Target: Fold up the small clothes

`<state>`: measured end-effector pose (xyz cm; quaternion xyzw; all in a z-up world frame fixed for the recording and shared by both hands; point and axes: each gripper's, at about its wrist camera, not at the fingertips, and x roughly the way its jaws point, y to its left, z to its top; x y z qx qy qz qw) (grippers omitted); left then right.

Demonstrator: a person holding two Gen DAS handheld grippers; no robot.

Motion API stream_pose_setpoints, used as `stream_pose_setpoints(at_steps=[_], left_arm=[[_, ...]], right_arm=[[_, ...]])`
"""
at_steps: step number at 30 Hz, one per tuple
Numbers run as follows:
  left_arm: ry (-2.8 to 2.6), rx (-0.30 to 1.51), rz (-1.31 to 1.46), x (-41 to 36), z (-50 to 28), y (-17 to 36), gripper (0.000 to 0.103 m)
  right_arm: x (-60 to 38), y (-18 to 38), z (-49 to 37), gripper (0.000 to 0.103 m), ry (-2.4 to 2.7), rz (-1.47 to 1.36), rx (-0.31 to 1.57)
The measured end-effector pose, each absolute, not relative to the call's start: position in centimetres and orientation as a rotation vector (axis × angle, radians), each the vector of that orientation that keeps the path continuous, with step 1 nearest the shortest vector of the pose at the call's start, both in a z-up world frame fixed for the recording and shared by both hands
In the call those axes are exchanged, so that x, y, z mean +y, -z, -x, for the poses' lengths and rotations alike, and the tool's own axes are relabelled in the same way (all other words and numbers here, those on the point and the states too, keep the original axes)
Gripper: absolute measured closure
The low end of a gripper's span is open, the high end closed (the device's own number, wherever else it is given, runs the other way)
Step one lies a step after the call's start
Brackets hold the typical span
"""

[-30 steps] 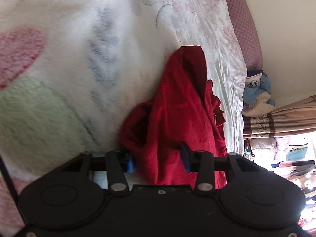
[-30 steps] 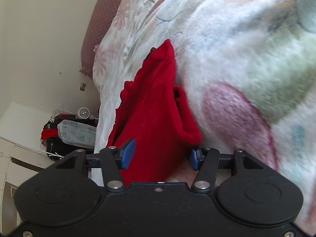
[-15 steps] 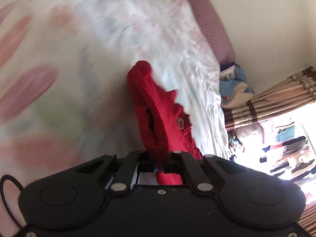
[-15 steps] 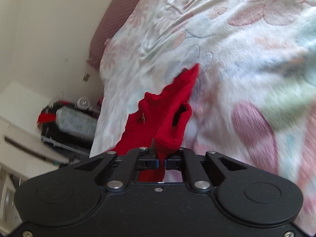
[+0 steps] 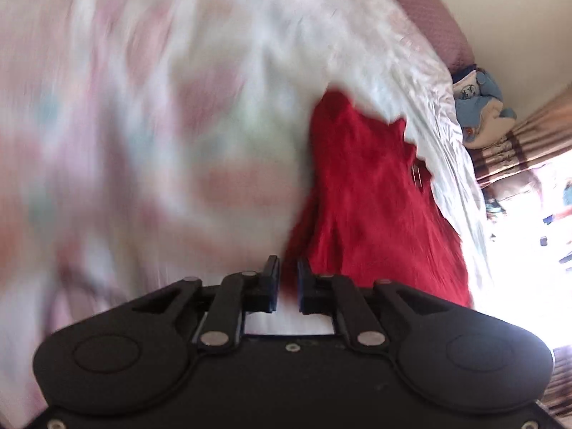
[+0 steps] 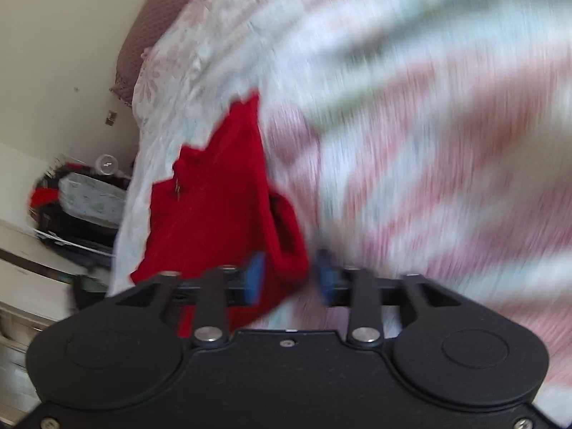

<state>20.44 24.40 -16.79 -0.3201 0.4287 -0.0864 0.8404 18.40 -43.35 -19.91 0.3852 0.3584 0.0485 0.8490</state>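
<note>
No readable writing anywhere; the one marking, on a blue-and-white bundle (image 5: pixel 479 107) at the bed's far right corner, is too blurred to make out. The red garment (image 5: pixel 375 207) lies on the bed (image 5: pixel 422 82), over the edge between white floral sheet and plush blanket (image 6: pixel 447 143); left of the bed a dark basket (image 6: pixel 71 207) holds red cloth and a pale patterned bag. Left gripper (image 5: pixel 287 282) jaws have just opened to a narrow gap, garment edge blurred between them, grip unclear; right gripper (image 6: pixel 287 277) jaws have just opened about halfway, a red fold loose between them.
</note>
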Motion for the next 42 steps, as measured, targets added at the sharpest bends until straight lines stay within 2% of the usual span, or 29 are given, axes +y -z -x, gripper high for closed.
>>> stream_pose_setpoints(at_steps=[3,8,12,17,18,19,20,21,22,23,28,33,35,37,38,39,41,42], left_arm=[[0.174,0.812,0.603,24.1,-24.7,15.1,0.084],[0.160,0.711,0.549,22.0,-32.6,15.8,0.075],[0.163,0.733,0.655,21.9,-37.4,18.1,0.074],[0.164,0.748,0.734,21.8,-38.9,19.9,0.074],[0.162,0.749,0.727,21.6,-39.0,20.1,0.074],[0.160,0.749,0.727,21.5,-39.1,20.1,0.074],[0.169,0.740,0.736,21.4,-39.3,20.2,0.078],[0.179,0.732,0.739,21.3,-39.2,20.1,0.079],[0.180,0.717,0.734,21.2,-38.9,19.8,0.099],[0.187,0.703,0.739,21.3,-38.6,19.5,0.102],[0.181,0.553,0.782,22.5,-36.5,16.8,0.102],[0.139,0.683,0.715,22.2,-38.6,19.5,0.100],[0.123,0.757,0.711,22.1,-39.6,21.4,0.087],[0.133,0.771,0.741,22.2,-39.7,21.7,0.083],[0.143,0.781,0.766,22.4,-39.5,21.4,0.072],[0.157,0.792,0.784,22.5,-39.0,20.9,0.067],[0.182,0.820,0.778,22.4,-37.4,19.8,0.064],[0.194,0.841,0.757,22.1,-36.4,19.4,0.063]], right_arm=[[-43.5,18.3,-22.1,0.046,-0.102,-0.758,0.687],[-42.2,18.8,-30.0,0.046,-0.099,-0.699,0.648],[-41.6,20.6,-34.0,0.046,-0.046,-0.678,0.686],[-41.4,20.9,-35.2,0.047,-0.078,-0.700,0.685],[-41.4,21.0,-35.3,0.049,-0.086,-0.695,0.688],[-41.3,20.9,-35.4,0.058,-0.093,-0.682,0.693],[-41.1,20.9,-35.5,0.073,-0.093,-0.666,0.699],[-41.0,20.9,-35.5,0.083,-0.091,-0.652,0.705],[-40.9,20.9,-35.6,0.097,-0.093,-0.642,0.703],[-40.9,20.6,-35.4,0.098,-0.093,-0.631,0.681],[-41.1,18.5,-34.8,0.098,-0.137,-0.638,0.545],[-40.6,20.9,-37.3,0.098,-0.092,-0.599,0.636],[-40.5,22.3,-38.0,0.098,-0.065,-0.596,0.680],[-40.7,22.5,-37.8,0.097,-0.053,-0.618,0.683],[-40.8,22.1,-37.4,0.093,-0.051,-0.633,0.681],[-40.9,21.5,-36.7,0.088,-0.053,-0.645,0.681],[-41.2,20.2,-34.5,0.064,-0.074,-0.653,0.662],[-41.4,19.5,-33.2,0.059,-0.093,-0.653,0.656]])
